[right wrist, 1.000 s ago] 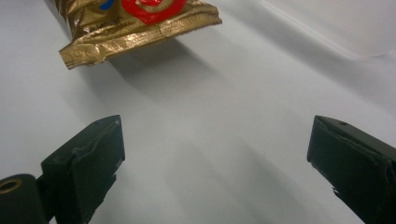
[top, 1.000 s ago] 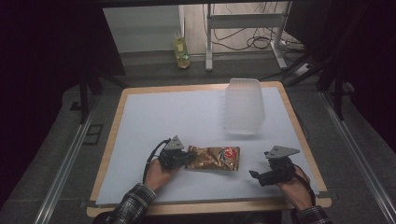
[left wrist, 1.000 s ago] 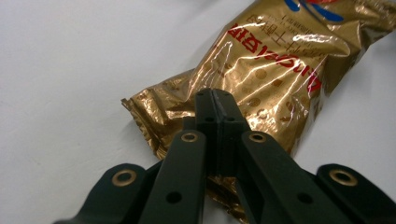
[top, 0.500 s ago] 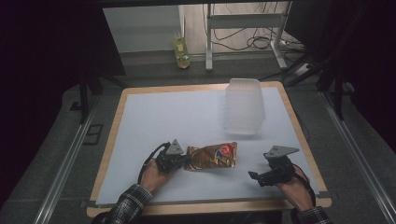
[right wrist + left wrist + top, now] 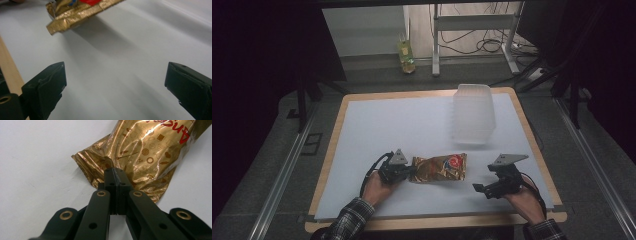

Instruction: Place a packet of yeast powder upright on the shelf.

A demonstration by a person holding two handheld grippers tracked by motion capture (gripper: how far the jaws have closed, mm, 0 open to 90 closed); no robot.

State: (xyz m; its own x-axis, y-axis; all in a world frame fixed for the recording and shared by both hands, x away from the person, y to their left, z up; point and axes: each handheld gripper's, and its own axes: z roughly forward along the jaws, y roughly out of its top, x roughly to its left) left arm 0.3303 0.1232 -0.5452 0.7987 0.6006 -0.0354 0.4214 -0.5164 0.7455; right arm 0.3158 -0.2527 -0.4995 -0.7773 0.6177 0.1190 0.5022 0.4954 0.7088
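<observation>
High view: left gripper clamped on crimped end of shiny gold foil snack bag, near front edge of white surface; right gripper jaws wide apart, holding nothing, just right of bag

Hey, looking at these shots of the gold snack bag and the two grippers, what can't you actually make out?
- Snack bag: the printed red name is cut off by the top edge of the left gripper view and too small in the high view.
- Left gripper: its pads hide the pinched bag corner.
- Clear container: contents unreadable in the high view.
</observation>
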